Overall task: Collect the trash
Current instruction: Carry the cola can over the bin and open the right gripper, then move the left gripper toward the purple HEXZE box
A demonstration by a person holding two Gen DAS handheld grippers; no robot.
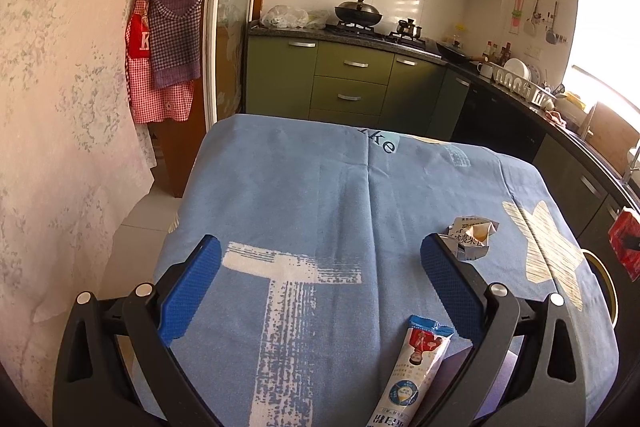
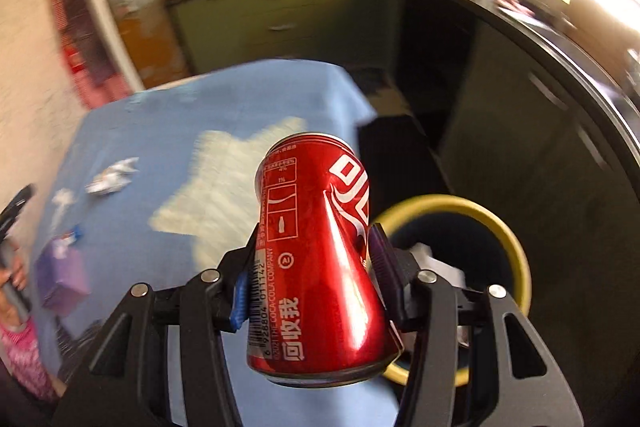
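**Can on its way to the bin**

The right claw is pinching a dented red cola can across its crumpled waist, both pads pressing on the metal. The can is hanging in the air, tilted, over the table's edge and just beside the yellow-rimmed bin, which is standing on the floor next to the table; something white is already lying inside it. Gripping at the dent is probably giving the pads a narrower, firmer hold.

The left claw is hovering spread wide and holding nothing above the blue tablecloth, seemingly waiting its turn. Trash is still lying on the cloth: a torn sachet between the left fingers' reach, a crumpled wrapper just beyond the right-hand pad, and a small purple box.
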